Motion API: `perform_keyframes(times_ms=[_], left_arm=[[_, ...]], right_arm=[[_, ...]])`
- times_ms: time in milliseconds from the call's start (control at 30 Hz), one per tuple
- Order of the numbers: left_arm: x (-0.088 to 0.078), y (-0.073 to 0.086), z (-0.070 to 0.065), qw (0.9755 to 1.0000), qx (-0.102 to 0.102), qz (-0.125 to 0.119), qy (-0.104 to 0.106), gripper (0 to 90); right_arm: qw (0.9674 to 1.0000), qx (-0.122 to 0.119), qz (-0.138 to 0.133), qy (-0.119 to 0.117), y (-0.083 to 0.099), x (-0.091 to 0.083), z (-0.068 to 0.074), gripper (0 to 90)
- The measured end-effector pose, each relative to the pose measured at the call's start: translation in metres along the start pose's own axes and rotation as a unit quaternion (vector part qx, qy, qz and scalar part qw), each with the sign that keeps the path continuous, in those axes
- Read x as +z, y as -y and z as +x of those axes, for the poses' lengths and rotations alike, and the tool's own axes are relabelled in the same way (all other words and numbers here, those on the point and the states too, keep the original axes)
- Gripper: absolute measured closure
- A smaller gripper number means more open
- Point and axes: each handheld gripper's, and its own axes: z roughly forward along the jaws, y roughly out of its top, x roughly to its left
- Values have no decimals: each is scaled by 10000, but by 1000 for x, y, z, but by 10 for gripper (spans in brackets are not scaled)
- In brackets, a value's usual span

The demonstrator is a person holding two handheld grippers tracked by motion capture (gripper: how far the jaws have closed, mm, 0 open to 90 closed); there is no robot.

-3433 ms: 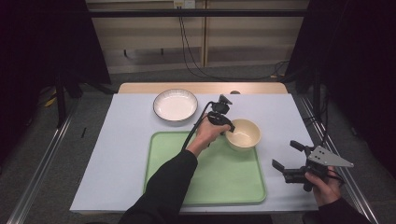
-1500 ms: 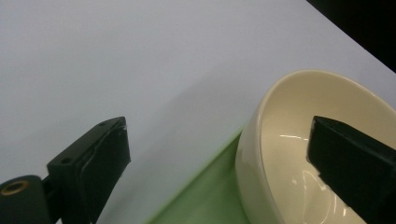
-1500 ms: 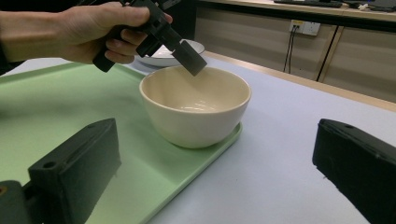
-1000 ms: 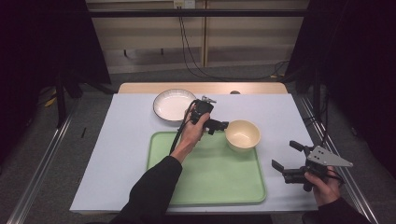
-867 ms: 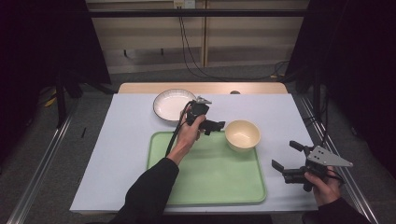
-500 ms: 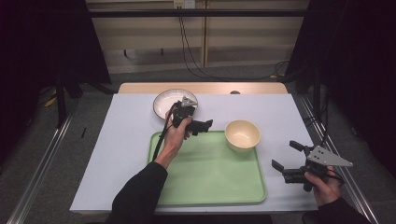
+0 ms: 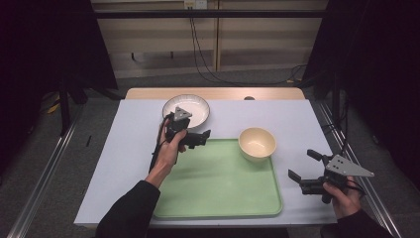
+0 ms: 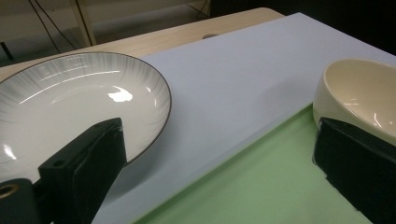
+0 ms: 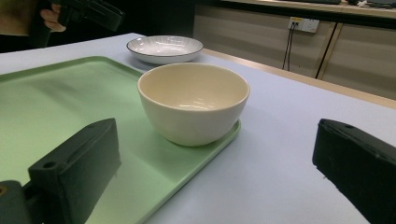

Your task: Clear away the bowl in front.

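1. The white plate (image 7: 186,109) with the dark rim sits at the back of the worktop (image 7: 119,163), off the tray. It looks empty.
2. The left claw (image 7: 198,140) hangs just past the near edge of the plate, at the back left corner of the green tray (image 7: 218,188). Its jaws are wide apart and hold nothing. A few seconds ago this claw was at the cream bowl. Now it has let go and moved left, toward the plate.
3. The cream bowl (image 7: 256,143) stands upright in the back right corner of the tray, right at the edge. It has stayed put since the claw left it, so I think the bowl step is done.
4. The right claw (image 7: 303,171) waits off the right side of the tray, low over the worktop. Its jaws are wide apart too, with nothing in them. It has not moved.
5. I think the plate comes next. The left claw looks ready to reach for its rim and bring it onto the tray.
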Motion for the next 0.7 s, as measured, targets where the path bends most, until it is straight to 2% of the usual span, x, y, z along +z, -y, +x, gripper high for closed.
perform_keyframes(times_ms=[67, 100, 167, 233, 333, 400, 500, 567, 667, 700], left_arm=[[-7, 3, 2, 10000, 7, -57, -76, 27], [-12, 4, 4, 9998, 78, -20, -163, 27], [-20, 7, 6, 9997, 57, -61, -216, 33], [-30, 8, 8, 9993, 180, -50, -315, 33], [-48, 10, 13, 9990, 46, -220, -385, 32], [-55, 11, 16, 9987, 26, -277, -422, 34], [-66, 17, 20, 9989, 29, -283, -372, 35], [-73, 21, 21, 9983, 110, -242, -518, 35], [-86, 30, 23, 9977, 163, -338, -562, 28], [-92, 34, 24, 9973, 97, -381, -612, 33]], right_arm=[[10000, 2, 5, -9, 0, 0, 0, 6], [10000, 14, -10, 25, 0, 0, 0, 7], [10000, 3, 23, 25, 0, 0, 0, 6], [10000, -9, 22, 0, 0, 0, 0, 7], [10000, 17, 21, 31, 0, 0, 0, 6], [10000, -10, 41, 17, 0, 0, -1, 7], [10000, 10, 33, 16, 0, 1, 0, 7], [10000, 1, 41, 51, 0, 2, 0, 7], [10000, 2, 68, 26, 1, 2, 0, 7], [10000, -13, 58, 31, 1, 2, 0, 7]])
